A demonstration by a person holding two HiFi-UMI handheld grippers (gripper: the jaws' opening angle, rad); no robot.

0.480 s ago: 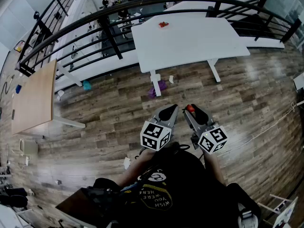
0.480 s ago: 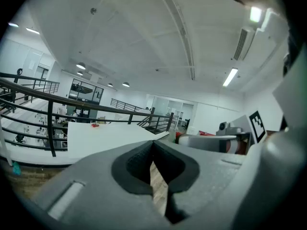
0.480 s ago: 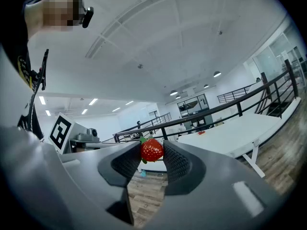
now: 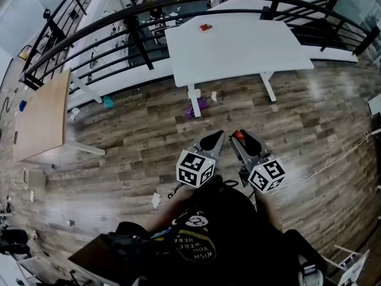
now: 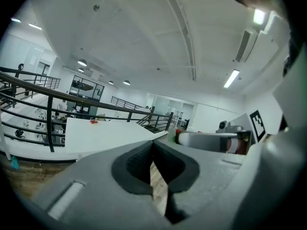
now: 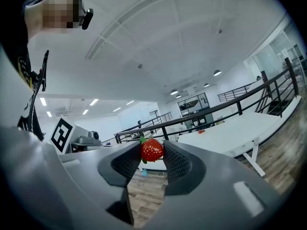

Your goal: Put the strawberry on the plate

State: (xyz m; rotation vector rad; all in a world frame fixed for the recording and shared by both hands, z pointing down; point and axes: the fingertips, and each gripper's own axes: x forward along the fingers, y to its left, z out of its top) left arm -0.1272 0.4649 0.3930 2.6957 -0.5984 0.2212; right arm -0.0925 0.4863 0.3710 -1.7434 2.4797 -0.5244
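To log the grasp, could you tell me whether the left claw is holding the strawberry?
No, the strawberry sits pinched in the right claw; the left claw is shut on nothing.

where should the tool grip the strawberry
Across its widest red middle, pads on opposite flanks, as the right tool holds the strawberry now at its tips. The rounded body tapers, so a grip nearer the point could slip; the leafy cap gives no purchase.
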